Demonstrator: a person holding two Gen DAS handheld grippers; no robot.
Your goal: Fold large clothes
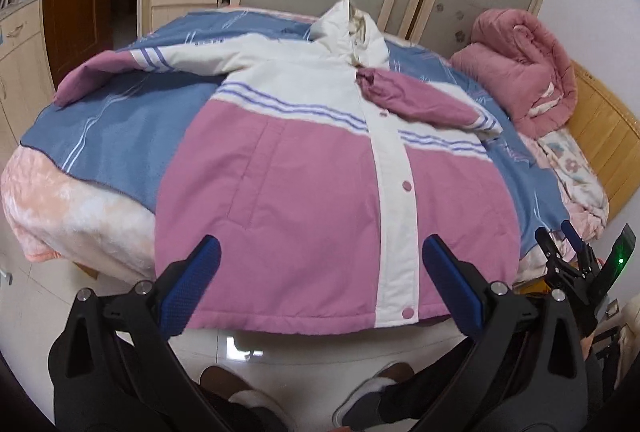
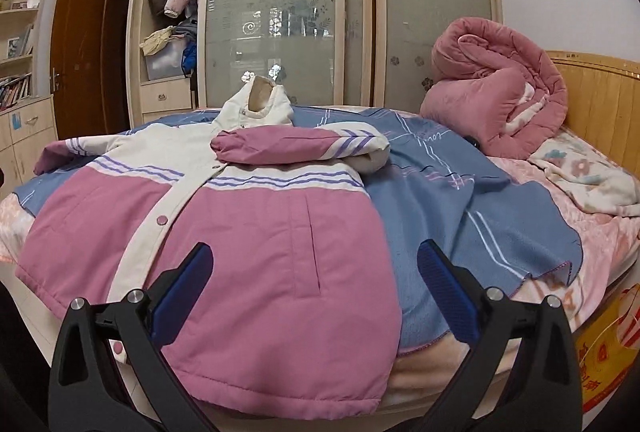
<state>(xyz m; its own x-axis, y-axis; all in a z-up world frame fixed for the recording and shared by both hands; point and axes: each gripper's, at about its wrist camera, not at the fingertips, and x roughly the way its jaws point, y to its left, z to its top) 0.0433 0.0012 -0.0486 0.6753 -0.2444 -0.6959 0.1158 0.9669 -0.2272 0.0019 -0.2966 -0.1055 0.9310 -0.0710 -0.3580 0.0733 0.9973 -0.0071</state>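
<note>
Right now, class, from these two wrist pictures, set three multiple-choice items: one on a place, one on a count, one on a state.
1. Where does the rolled pink quilt lie?
A. by the wooden headboard
B. on the floor
C. inside the wardrobe

2. How many sleeves of the jacket are folded across its chest?
A. none
B. one
C. two

3. How do the fingers of the left gripper stand?
A. shut on the hem
B. shut on nothing
C. open, holding nothing

Answers: 1 A, it sits on the bed against the headboard. 2 B, the folded sleeve lies over the front while the other sleeve is spread out. 3 C, both blue pads stand wide apart before the hem.
</note>
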